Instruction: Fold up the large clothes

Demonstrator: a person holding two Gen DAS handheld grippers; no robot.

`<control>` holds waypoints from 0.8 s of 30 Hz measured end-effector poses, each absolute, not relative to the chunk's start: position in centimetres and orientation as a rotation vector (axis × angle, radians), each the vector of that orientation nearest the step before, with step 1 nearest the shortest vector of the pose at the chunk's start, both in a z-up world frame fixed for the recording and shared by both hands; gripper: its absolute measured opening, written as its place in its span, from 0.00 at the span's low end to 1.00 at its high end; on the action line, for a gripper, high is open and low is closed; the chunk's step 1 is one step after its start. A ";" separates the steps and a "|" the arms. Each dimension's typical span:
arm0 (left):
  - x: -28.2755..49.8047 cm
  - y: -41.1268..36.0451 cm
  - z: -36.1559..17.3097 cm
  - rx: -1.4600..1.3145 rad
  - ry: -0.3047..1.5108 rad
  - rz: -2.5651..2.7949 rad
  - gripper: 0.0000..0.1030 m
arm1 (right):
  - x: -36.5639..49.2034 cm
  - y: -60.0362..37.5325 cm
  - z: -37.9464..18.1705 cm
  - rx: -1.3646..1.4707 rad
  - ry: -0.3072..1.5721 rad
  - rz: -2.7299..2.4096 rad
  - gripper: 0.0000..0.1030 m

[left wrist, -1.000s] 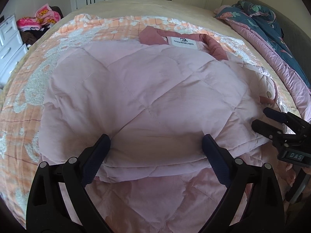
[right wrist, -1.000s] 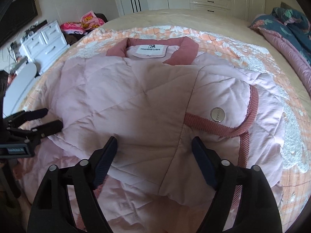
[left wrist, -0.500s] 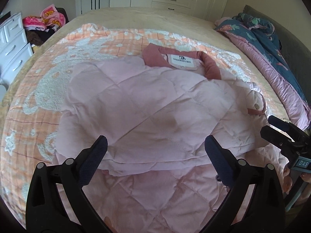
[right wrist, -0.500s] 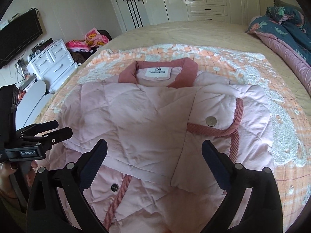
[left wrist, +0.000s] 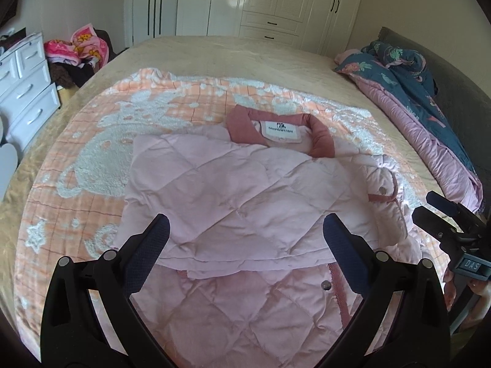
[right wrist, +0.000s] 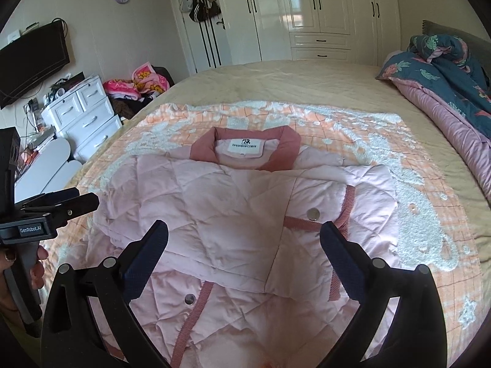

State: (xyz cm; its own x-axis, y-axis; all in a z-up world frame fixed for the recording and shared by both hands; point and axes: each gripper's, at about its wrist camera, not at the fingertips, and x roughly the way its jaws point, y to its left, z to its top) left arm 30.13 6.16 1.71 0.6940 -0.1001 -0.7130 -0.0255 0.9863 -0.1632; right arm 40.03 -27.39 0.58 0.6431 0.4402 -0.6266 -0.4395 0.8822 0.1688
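Pink quilted jacket [left wrist: 245, 202] flat on orange blanket [left wrist: 92, 141], sleeves folded across chest. Left gripper [left wrist: 245, 239] and right gripper [right wrist: 244, 242] both spread wide, holding nothing. Risk — puffy folded layers springing open; slick fabric slipping from a shallow pinch.

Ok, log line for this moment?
stage: sleeves folded in | pink jacket flat on blanket | left gripper open | right gripper open

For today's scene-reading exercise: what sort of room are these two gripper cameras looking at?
Most likely a home bedroom: a pink jacket lies on a wide bed, white wardrobes line the far wall, and a rumpled duvet sits at the side.
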 end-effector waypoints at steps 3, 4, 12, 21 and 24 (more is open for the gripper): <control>29.7 6.4 2.4 -0.176 0.786 -0.039 0.91 | 39.6 -28.1 1.6 0.032 0.705 0.510 0.96; 29.6 6.4 2.6 -0.177 0.779 -0.036 0.91 | 39.4 -28.3 2.0 0.042 0.701 0.516 0.96; 28.3 6.8 4.5 -0.186 0.722 -0.027 0.91 | 37.6 -30.1 4.8 0.064 0.635 0.495 0.96; 26.2 6.2 6.2 -0.163 0.674 -0.038 0.91 | 35.2 -32.6 6.9 0.099 0.594 0.479 0.96; 25.0 5.7 6.7 -0.145 0.666 -0.044 0.91 | 34.0 -33.2 7.5 0.104 0.585 0.478 0.96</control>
